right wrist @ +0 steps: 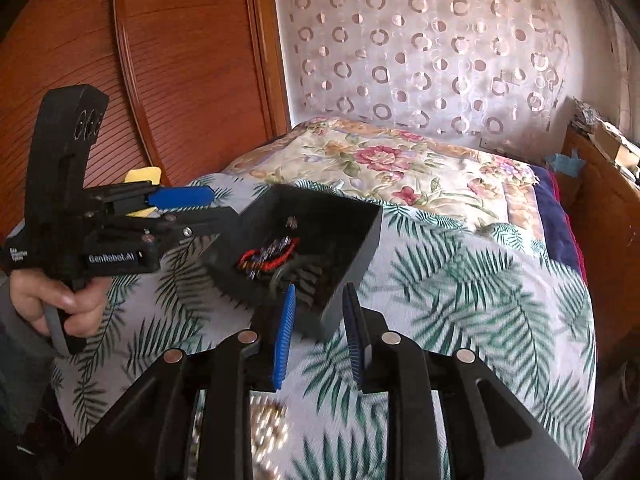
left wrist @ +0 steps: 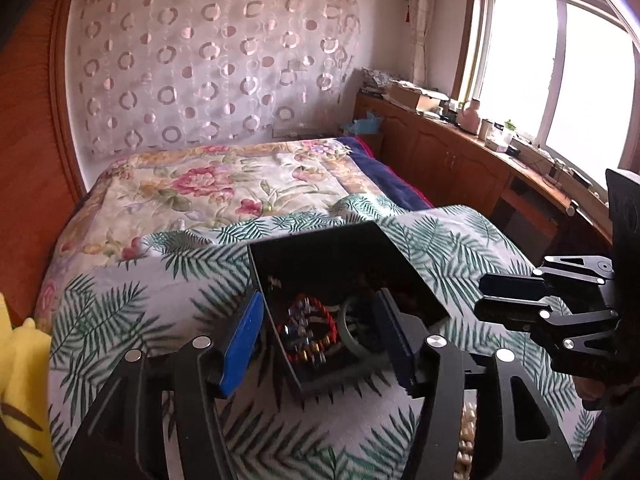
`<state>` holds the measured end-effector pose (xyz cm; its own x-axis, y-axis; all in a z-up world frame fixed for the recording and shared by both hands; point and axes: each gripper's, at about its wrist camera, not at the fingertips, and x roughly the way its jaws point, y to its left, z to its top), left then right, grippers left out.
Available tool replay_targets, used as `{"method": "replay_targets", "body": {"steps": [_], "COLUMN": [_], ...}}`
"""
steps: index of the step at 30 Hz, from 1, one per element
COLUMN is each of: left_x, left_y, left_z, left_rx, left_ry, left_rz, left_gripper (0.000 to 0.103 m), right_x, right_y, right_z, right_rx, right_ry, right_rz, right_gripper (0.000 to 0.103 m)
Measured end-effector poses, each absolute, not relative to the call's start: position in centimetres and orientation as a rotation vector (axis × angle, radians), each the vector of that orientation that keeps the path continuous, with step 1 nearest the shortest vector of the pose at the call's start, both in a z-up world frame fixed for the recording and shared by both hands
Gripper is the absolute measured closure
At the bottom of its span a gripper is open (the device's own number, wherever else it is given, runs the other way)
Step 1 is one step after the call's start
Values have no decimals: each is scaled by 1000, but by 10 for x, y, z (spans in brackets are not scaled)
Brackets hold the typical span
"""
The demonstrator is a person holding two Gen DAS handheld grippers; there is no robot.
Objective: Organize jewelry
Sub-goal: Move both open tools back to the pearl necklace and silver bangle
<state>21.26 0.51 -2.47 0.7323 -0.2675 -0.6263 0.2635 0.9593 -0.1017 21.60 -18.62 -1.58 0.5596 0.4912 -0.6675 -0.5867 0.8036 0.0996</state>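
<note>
A black open jewelry box (left wrist: 352,264) (right wrist: 352,236) sits on a palm-leaf cloth on the bed. Inside lie a red beaded bracelet (left wrist: 310,332) (right wrist: 266,258) and a grey-green bangle (left wrist: 350,332). My left gripper (left wrist: 320,336) is open, its blue fingers (left wrist: 244,340) straddling the box's near corner. It also shows in the right wrist view (right wrist: 192,208) at the box's left wall. My right gripper (right wrist: 320,328) is open and empty just before the box's near corner. It shows in the left wrist view (left wrist: 492,296) right of the box.
The palm-leaf cloth (right wrist: 460,292) covers the bed's near end, a floral quilt (left wrist: 224,188) beyond. A wooden headboard panel (right wrist: 180,60) stands at the left. A wooden counter (left wrist: 460,152) with clutter runs under the window at the right. A yellow cloth (left wrist: 20,364) lies at the left.
</note>
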Motion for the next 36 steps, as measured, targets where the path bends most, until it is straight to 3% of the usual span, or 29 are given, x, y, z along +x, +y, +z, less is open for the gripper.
{"method": "replay_targets", "body": {"steps": [1, 12, 27, 29, 34, 36], "left_x": [204, 126, 94, 94, 93, 92], "left_y": [4, -4, 2, 5, 9, 8], "left_z": [-25, -50, -86, -87, -85, -85], "left_rx": [0, 9, -18, -26, -38, -32], "left_ry": [683, 699, 784, 789, 783, 779], "left_rz": [-289, -297, -309, -304, -303, -308], "left_gripper": [34, 26, 26, 26, 26, 26], "right_x": [211, 140, 121, 121, 126, 126], "right_y": [-189, -214, -204, -196, -185, -184], "right_z": [-17, -49, -74, -75, -80, -80], "right_rx": [-140, -143, -120, -133, -150, -154], "right_ry": [741, 767, 838, 844, 875, 883], "right_rz": [635, 618, 680, 692, 687, 691], "right_gripper": [76, 76, 76, 81, 83, 91]}}
